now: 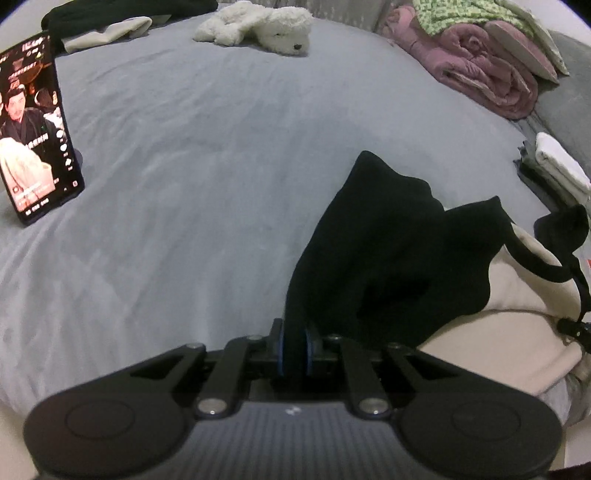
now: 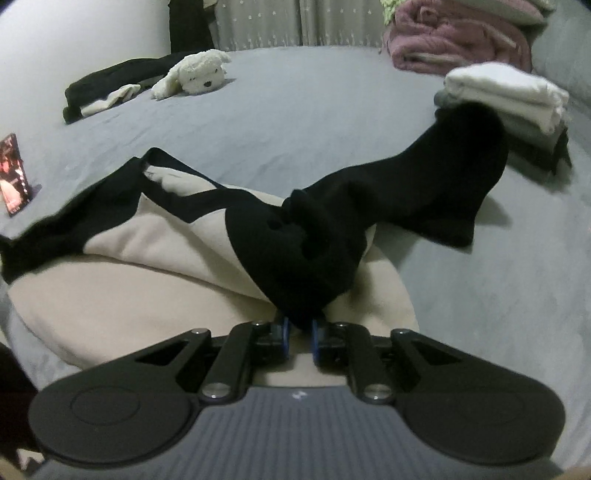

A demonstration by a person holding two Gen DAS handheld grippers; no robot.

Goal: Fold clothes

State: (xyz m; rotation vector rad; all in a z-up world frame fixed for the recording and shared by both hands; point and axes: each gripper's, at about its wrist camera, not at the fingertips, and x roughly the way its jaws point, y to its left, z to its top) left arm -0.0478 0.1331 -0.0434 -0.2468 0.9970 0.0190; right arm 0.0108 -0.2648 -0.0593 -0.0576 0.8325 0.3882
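Observation:
A black-and-beige garment (image 1: 384,258) lies on the grey bed (image 1: 221,166). My left gripper (image 1: 294,347) is shut on a black fold of it, lifted off the sheet. In the right wrist view the same garment (image 2: 147,266) spreads across the foreground, beige body with black sleeves, one black sleeve (image 2: 443,177) stretching to the right. My right gripper (image 2: 300,334) is shut on a bunched black part near the garment's middle. The pads are mostly hidden by cloth.
A phone (image 1: 33,129) stands propped at the left, screen lit. A white plush toy (image 1: 258,26) and dark clothes (image 1: 110,18) lie at the far side. A pink blanket pile (image 1: 487,70) and a stack of folded clothes (image 2: 509,99) sit at the right.

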